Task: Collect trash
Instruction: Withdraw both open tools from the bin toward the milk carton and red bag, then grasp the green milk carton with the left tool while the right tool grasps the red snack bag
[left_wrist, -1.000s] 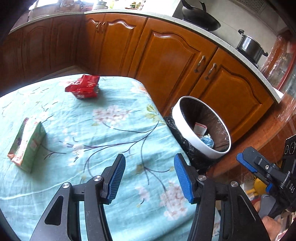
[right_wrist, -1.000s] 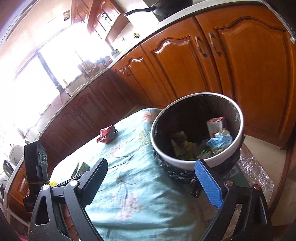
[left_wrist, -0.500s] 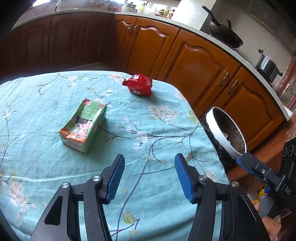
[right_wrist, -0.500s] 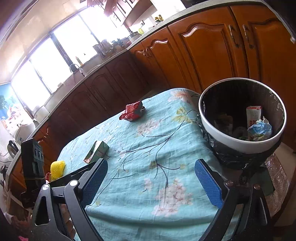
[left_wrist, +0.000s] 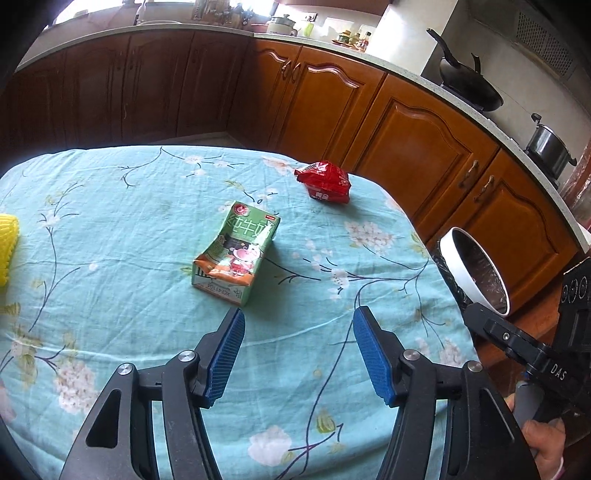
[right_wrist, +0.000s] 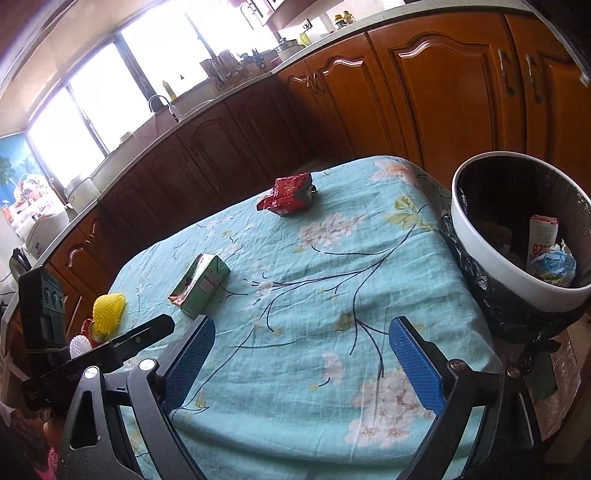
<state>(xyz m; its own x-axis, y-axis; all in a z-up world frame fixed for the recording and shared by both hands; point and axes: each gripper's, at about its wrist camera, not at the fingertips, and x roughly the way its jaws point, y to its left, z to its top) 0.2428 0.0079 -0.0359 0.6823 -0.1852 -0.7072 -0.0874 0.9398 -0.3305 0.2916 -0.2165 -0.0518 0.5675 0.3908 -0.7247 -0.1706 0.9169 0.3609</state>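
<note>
Left wrist view: the left gripper (left_wrist: 298, 354) is seen held above a table draped in a crinkled teal cloth (left_wrist: 110, 229) printed with pale blossoms and thin dark branches. Its two fingers are spread wide, nothing between them; each is faced with a ribbed blue pad (left_wrist: 226, 356) on a black angular frame. Just ahead of the left pad a green milk carton (left_wrist: 236, 253) lies on its side, its near end crushed and creased, glossy printed card on all faces. Further back, near the far edge of the cloth, a red foil snack wrapper (left_wrist: 324, 181) sits crumpled and shiny. At the left border a yellow foam net sleeve (left_wrist: 8, 251) with a meshed surface is partly cut off. Beyond the table's right corner a round bin (left_wrist: 474, 273) with a smooth white rim and a black plastic liner is tilted into sight.

In the right wrist view, the right gripper (right_wrist: 302, 363) is likewise spread open and empty over the near part of the cloth. The carton (right_wrist: 200, 285) is seen to its left front, the red wrapper (right_wrist: 289, 194) well beyond it, and the yellow sleeve (right_wrist: 109, 310) at the left table edge beside a small white ribbed item. The bin (right_wrist: 480, 243) stands just beside the table's right edge; inside it a white carton (right_wrist: 542, 236) and crumpled pale blue plastic (right_wrist: 554, 264) are visible. Carved wooden cabinets (right_wrist: 424, 96) curve behind.
</note>
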